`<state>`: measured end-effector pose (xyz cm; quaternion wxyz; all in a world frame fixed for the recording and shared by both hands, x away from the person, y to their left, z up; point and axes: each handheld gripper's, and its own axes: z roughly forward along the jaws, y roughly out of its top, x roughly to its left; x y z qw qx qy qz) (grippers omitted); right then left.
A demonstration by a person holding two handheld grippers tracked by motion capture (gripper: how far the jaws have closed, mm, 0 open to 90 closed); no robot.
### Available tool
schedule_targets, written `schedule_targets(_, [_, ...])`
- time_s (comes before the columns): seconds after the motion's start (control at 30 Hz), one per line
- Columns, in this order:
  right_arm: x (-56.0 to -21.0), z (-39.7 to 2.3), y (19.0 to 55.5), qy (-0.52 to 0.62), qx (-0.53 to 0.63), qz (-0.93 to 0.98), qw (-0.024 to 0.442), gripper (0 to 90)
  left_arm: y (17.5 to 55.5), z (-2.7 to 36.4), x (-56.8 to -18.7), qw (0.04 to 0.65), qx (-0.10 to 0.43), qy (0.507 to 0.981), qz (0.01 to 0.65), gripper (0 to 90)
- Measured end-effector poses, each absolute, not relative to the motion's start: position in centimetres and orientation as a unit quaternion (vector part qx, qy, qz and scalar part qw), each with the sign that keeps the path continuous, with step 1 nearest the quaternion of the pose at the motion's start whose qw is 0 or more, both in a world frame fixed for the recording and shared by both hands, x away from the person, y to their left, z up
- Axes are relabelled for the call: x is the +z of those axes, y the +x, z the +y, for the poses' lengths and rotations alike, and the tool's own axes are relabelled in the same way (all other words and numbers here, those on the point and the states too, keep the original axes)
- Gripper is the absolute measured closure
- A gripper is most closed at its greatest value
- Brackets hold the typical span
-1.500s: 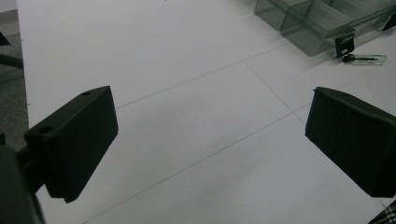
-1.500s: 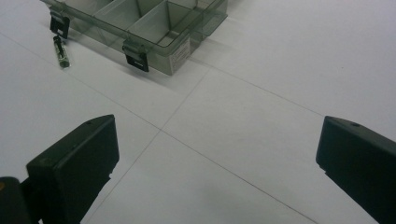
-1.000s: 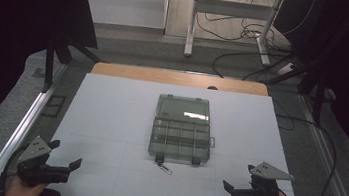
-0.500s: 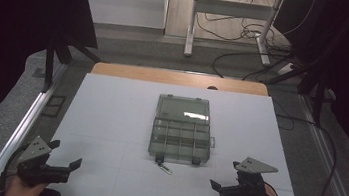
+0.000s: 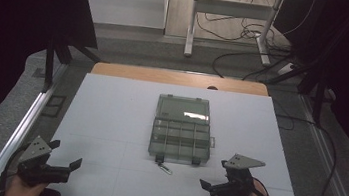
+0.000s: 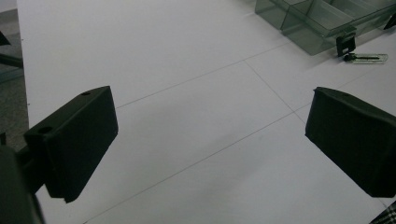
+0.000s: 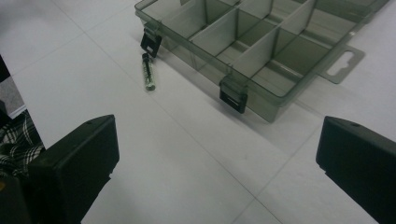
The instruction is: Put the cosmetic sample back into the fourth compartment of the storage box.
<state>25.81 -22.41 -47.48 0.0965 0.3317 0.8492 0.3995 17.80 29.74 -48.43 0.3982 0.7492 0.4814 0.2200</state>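
A white table [image 5: 109, 120] crossed by thin seam lines carries a clear grey plastic box [image 5: 180, 135] near its middle, lid open, compartments divided. Just beside the box's near edge lies a small pen-shaped object [image 5: 165, 168].

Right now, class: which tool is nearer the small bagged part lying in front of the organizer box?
Right tool: just right of the bagged part. Left tool sits far left.
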Motion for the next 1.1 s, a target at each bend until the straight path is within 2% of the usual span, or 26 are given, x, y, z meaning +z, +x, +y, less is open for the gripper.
schedule_targets(0.8, [-48.2,-17.9,26.9,0.324,0.341,0.88,0.069,0.0,17.8,29.7,-48.4,0.396,0.221,0.751,0.48,2.7])
schedule_targets(1.1, [-48.5,-16.5,27.5,0.319,0.329,0.886,0.062,11.4,17.8,29.6,-48.4,0.395,0.221,0.752,0.48,2.8])
